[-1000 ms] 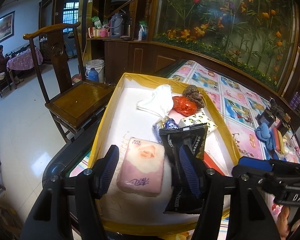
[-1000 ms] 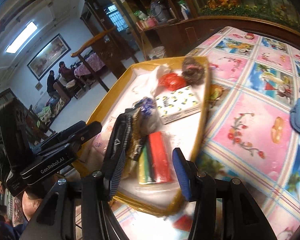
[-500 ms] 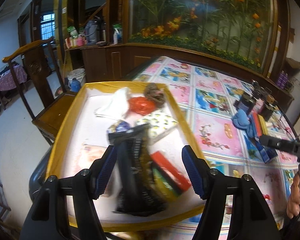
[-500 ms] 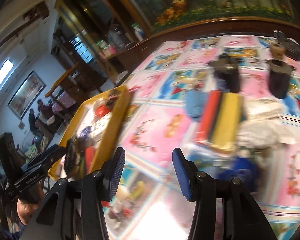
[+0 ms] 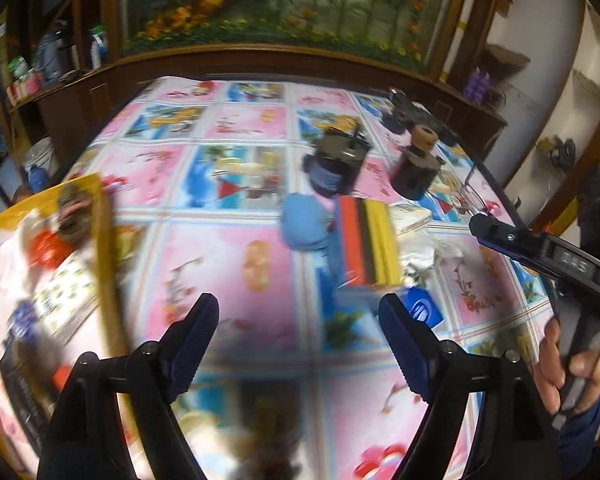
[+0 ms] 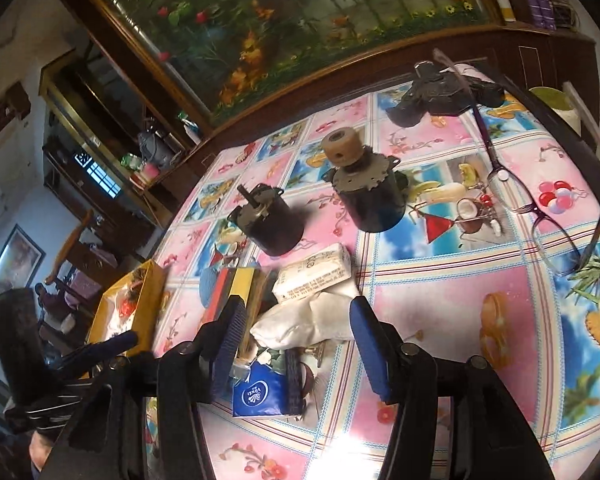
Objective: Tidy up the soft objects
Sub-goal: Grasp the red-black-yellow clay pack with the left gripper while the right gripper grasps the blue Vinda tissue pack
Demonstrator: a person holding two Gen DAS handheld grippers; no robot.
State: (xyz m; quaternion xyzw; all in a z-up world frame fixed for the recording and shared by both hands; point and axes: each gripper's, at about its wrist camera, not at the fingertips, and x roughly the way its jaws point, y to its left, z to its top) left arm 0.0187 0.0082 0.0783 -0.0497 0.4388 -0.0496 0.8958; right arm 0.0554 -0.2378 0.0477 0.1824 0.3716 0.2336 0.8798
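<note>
A yellow-rimmed tray (image 5: 104,216) at the table's left holds several soft packets, a red bag and a patterned tissue pack. On the table lie a blue cloth (image 5: 302,220), a red, black and yellow sponge pack (image 5: 366,246), a white pouch (image 6: 300,322), a white tissue pack (image 6: 312,274) and a blue Vinda packet (image 6: 258,394). My left gripper (image 5: 298,328) is open and empty over the tablecloth. My right gripper (image 6: 296,336) is open and empty, just above the white pouch and blue packet. The tray also shows in the right wrist view (image 6: 148,300).
Two black cylindrical motors (image 6: 268,220) (image 6: 370,196) stand behind the soft pile. Eyeglasses (image 6: 536,204) lie at the right. A black device (image 6: 444,92) sits at the far table edge. A wooden cabinet with a flower mural runs behind the table.
Both grippers have swung right, away from the tray and toward the soft pile on the table. The right gripper now hovers over the white pouch. Both stay open and empty.
</note>
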